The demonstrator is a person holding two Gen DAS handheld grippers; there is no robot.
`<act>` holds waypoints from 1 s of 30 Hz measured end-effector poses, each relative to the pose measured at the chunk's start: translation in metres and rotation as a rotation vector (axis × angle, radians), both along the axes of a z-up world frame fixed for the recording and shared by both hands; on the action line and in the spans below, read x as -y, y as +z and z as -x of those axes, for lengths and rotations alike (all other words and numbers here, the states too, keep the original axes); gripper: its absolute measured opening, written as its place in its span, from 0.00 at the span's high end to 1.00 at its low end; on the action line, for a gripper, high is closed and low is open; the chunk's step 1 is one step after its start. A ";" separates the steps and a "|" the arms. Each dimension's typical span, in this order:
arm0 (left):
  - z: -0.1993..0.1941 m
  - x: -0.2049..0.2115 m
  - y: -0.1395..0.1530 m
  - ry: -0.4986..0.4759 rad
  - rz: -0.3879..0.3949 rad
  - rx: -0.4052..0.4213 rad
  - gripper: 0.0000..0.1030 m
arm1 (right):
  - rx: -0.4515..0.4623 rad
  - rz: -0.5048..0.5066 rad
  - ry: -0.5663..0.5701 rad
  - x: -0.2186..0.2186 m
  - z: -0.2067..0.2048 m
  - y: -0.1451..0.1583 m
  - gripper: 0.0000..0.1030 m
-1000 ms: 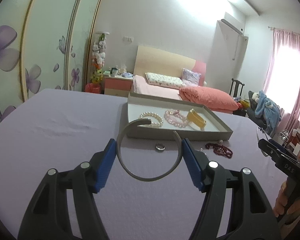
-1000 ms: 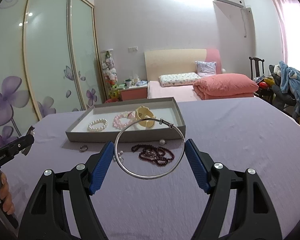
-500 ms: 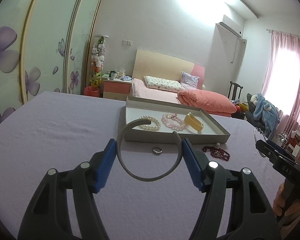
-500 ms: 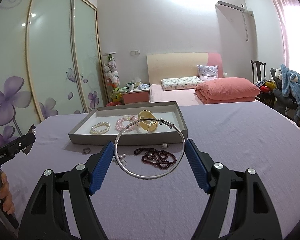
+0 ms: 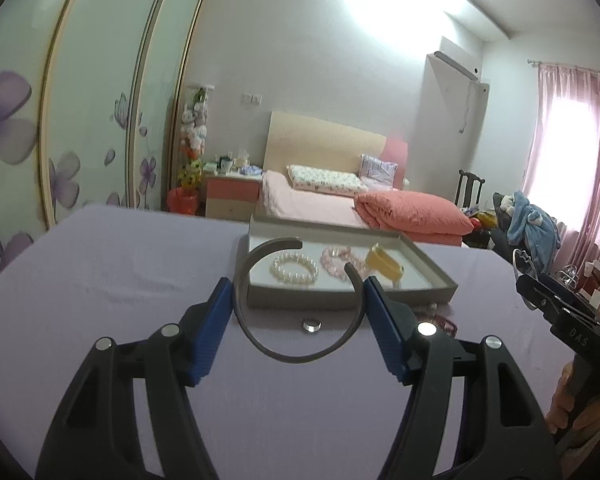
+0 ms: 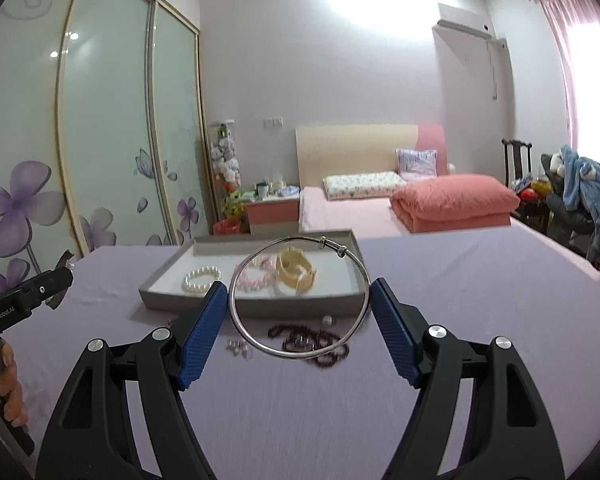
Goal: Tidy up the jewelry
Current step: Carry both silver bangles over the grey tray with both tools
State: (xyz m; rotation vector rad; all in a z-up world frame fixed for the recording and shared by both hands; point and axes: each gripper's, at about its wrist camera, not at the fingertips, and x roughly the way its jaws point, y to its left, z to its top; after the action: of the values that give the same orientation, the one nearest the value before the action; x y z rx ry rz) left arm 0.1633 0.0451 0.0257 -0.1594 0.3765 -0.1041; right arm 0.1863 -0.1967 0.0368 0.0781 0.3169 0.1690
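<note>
Left wrist view: the left gripper clamps a stiff, light grey open cuff by its sides before the tray; right wrist view: the right gripper likewise pinches a thin, slippery silver bangle across its width.

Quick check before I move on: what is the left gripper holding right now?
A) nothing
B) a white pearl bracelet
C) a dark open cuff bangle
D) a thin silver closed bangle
C: in the left wrist view, the dark open cuff bangle is clamped between the left gripper's blue pads, its gap facing the tray; the thin silver bangle sits in the right gripper.
</note>
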 end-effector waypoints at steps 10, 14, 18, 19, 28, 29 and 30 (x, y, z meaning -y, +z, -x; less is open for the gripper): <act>-0.005 0.016 0.015 -0.022 -0.033 0.041 0.37 | 0.046 0.004 0.006 -0.002 -0.010 0.014 0.29; -0.022 0.020 0.020 -0.035 -0.030 0.033 0.37 | 0.068 0.016 -0.003 -0.004 -0.021 0.021 0.29; -0.050 0.022 0.025 -0.037 -0.017 0.029 0.37 | 0.078 0.020 -0.012 -0.004 -0.044 0.029 0.29; -0.057 0.022 0.027 -0.035 -0.010 0.028 0.37 | 0.077 0.018 -0.014 -0.004 -0.050 0.030 0.29; -0.134 0.032 0.024 -0.010 -0.015 0.001 0.37 | 0.000 -0.036 0.022 -0.008 -0.123 0.014 0.29; -0.145 0.034 0.020 -0.008 -0.016 -0.011 0.37 | -0.026 -0.040 0.031 -0.010 -0.135 0.007 0.29; -0.152 0.035 0.018 -0.009 -0.014 -0.024 0.37 | -0.047 -0.042 0.034 -0.010 -0.143 0.003 0.29</act>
State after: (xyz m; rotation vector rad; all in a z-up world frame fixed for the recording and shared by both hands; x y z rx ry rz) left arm 0.3152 0.0101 0.0433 -0.1458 0.4018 -0.1083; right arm 0.3289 -0.1865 0.0397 0.1184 0.3613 0.2076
